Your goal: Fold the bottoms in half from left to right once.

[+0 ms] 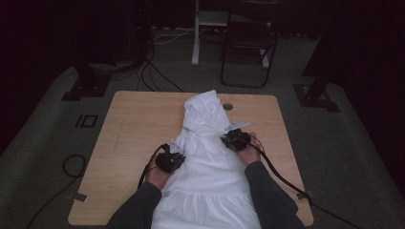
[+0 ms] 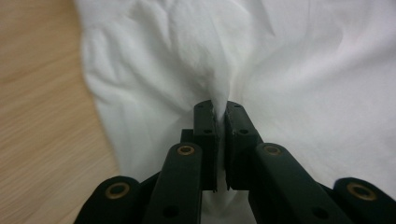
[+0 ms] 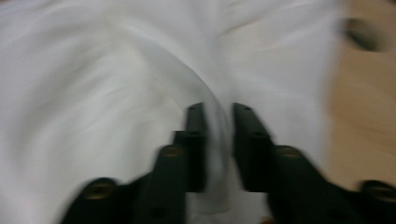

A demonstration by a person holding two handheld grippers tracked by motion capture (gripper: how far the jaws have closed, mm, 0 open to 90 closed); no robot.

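Observation:
A white garment (image 1: 205,167) lies lengthwise down the middle of the wooden table (image 1: 133,124), and its near end hangs over the front edge. On the cloth's left edge, my left gripper (image 1: 174,157) is shut on a raised fold of the garment (image 2: 303,70), which shows pinched between the jaw tips (image 2: 220,109). My right gripper (image 1: 231,138) sits at the cloth's right edge. Its view is blurred; a ridge of the white garment (image 3: 93,93) stands between the jaws (image 3: 218,112), which are close on it.
A round cable hole (image 1: 228,106) sits in the table near the garment's far end, also seen as a cable hole (image 3: 362,37) beside bare wood (image 3: 364,93). Bare tabletop (image 2: 37,93) lies left of the cloth. A folding chair (image 1: 248,43) and floor cables stand beyond the table.

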